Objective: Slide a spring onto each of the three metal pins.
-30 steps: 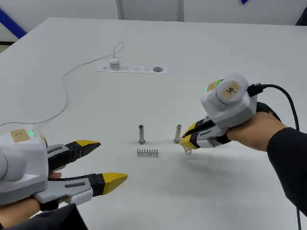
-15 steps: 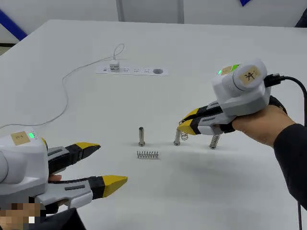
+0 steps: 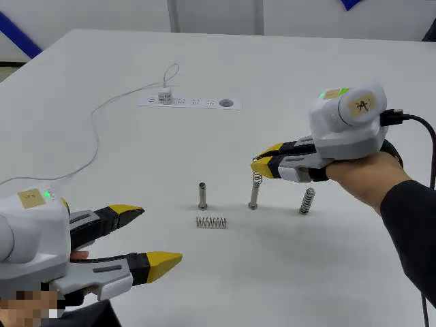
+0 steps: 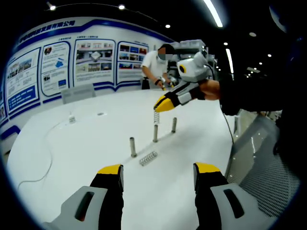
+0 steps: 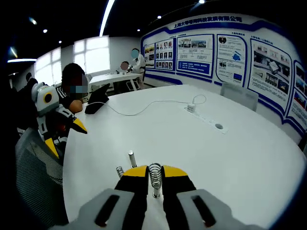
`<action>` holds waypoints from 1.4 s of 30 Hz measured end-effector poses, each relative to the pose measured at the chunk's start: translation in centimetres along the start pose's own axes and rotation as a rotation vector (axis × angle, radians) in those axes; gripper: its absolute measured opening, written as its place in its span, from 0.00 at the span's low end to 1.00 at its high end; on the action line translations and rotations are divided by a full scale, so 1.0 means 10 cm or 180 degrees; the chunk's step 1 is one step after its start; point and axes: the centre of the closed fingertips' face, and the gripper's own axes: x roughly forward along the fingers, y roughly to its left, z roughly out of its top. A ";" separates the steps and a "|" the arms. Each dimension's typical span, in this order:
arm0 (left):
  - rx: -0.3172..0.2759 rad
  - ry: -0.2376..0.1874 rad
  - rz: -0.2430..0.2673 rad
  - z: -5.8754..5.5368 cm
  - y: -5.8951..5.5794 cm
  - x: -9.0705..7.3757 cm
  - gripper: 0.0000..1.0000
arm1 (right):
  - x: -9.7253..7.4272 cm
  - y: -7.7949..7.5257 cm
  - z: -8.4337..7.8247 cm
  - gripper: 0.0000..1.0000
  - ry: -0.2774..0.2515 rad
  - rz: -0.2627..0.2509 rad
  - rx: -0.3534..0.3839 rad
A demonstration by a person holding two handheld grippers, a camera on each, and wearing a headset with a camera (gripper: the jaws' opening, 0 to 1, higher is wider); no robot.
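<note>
Above the middle one of three upright metal pins, the right tool [image 3: 259,165] has its yellow-tipped jaws closed on the upper end of a small coiled steel spring [image 3: 257,178]. This spring hangs upright, and its lower end meets the top of the middle pin [image 3: 253,198]. Whether the coil sits around the pin's tip or just touches it cannot be told. The right gripper view looks straight down this spring, pinched between the two jaws with the pin below it.

The right-hand pin [image 3: 307,201] carries a spring over its shaft and stands just below the body of the right tool. The left-hand pin [image 3: 202,195] stands bare. A loose spring [image 3: 211,222] lies on its side just in front of it, between the pins and the left tool [image 3: 155,235]. That tool is held low, well apart from the pins, with its jaws spread wide.

All of this sits on a white worktop [image 3: 327,82]. A white power strip [image 3: 191,101] lies farther back, with a thin white cable [image 3: 93,129] trailing off to the left. Blue-and-white display boards [image 4: 62,62] line the wall behind, under ceiling lights, and other people sit at another table.
</note>
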 end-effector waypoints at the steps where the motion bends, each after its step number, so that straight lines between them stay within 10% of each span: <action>1: 0.0000 0.0001 0.0000 0.00 0.00 0.00 0.60 | 0.01 0.00 -0.01 0.12 0.0001 0.0001 0.0018; 42: -0.0010 0.0009 0.0019 -0.01 0.01 0.00 0.60 | 0.29 -0.04 -0.60 0.12 0.0462 -0.0058 0.0137</action>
